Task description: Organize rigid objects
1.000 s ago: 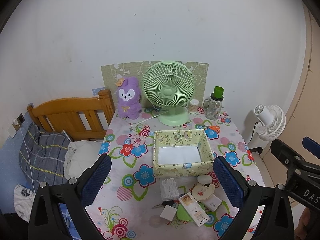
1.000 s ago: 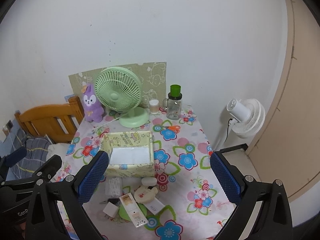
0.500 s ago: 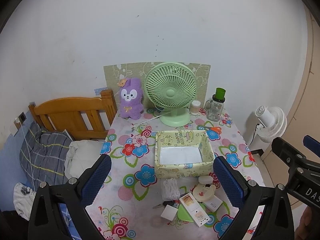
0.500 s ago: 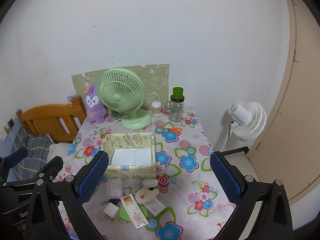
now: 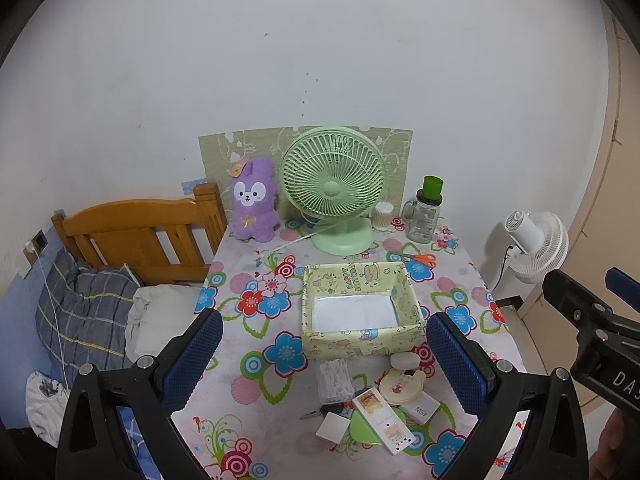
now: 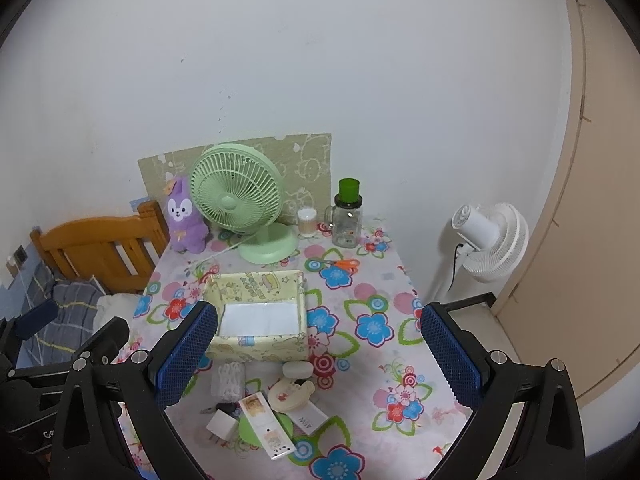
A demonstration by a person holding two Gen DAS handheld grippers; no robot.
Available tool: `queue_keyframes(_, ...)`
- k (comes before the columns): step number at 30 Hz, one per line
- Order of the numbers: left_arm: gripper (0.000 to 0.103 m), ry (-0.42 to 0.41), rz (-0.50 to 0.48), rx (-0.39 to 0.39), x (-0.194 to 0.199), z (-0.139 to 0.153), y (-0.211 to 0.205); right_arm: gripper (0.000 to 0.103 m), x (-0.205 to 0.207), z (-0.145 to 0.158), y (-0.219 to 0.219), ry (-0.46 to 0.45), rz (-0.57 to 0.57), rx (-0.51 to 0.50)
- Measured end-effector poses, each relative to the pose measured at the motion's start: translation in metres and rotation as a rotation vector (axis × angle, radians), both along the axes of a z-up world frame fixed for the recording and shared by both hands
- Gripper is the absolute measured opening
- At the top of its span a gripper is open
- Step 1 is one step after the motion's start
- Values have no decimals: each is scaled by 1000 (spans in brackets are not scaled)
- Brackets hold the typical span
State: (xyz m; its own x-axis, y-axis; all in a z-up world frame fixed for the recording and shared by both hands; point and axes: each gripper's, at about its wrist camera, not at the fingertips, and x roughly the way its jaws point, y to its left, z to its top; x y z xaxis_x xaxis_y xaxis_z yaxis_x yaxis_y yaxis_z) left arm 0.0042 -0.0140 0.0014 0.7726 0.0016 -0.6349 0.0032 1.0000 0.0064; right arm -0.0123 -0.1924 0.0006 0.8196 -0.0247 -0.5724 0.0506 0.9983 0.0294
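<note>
A yellow patterned open box stands empty in the middle of the flowered table. In front of it lies a cluster of small things: a clear box of cotton swabs, a white oval case, a round cream compact, a long white card box, a white cube, a green disc and keys. My left gripper is open and empty, held above the table's near side. My right gripper is open and empty, beside it to the right.
At the table's back stand a green desk fan, a purple plush rabbit, a glass jar with green lid, a small swab jar and orange scissors. A wooden bed headboard is left, a white floor fan right.
Both grippers have drawn back and risen slightly, so the table sits a little lower and farther in both views. Nothing on the table has moved.
</note>
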Motion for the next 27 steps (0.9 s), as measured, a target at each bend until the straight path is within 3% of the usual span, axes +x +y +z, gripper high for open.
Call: queue_keyframes(27, 103, -26, -7, 5, 0, 9, -3, 102, -1, 5, -5, -32, -4, 6)
